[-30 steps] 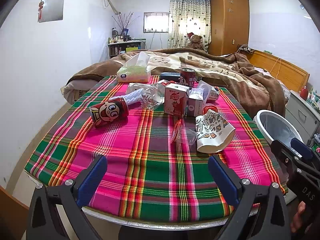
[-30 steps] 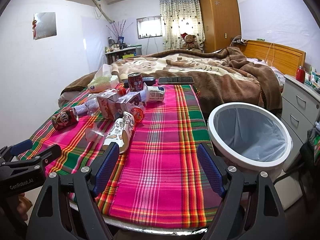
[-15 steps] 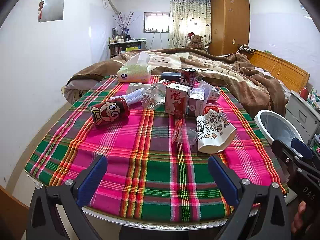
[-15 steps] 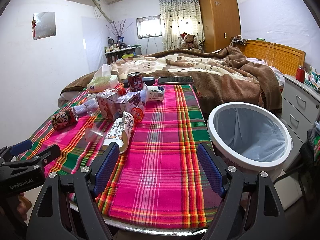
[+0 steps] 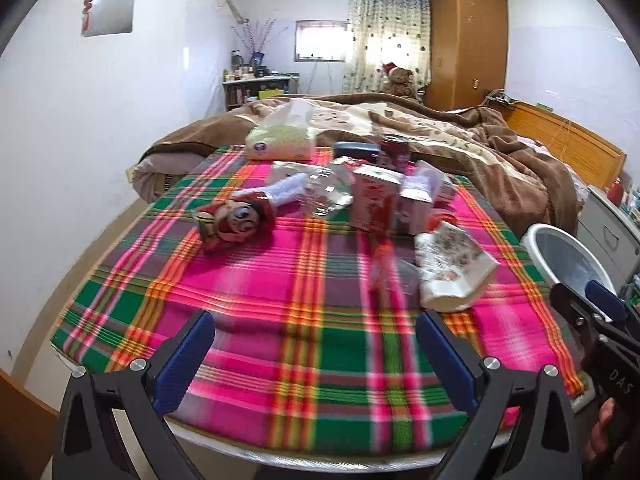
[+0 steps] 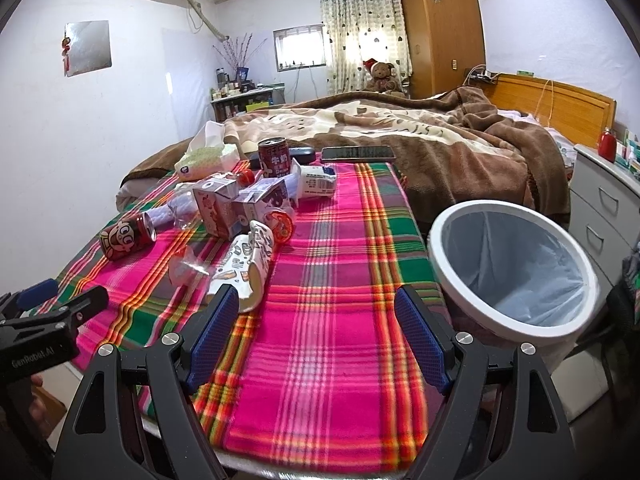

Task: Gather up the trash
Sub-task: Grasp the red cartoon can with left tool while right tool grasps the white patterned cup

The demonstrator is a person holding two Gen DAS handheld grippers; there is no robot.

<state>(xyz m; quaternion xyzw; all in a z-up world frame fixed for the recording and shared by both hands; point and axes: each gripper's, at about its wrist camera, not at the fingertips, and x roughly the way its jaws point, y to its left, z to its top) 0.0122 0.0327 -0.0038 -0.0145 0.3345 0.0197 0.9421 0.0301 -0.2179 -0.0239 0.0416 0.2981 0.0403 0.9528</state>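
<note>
Both grippers hover over the near edge of the plaid tabletop (image 6: 332,320), holding nothing: the left gripper (image 5: 316,354) has its fingers spread wide, and so has the right gripper (image 6: 316,336). The trash lies clustered toward the far left part of the tabletop: a red cartoon can (image 6: 127,237) on its side, milk cartons (image 6: 218,208), a crumpled paper cup (image 6: 248,266) and an upright can (image 6: 274,159). The lined white bin (image 6: 512,272) stands just beside the tabletop's right edge.
</note>
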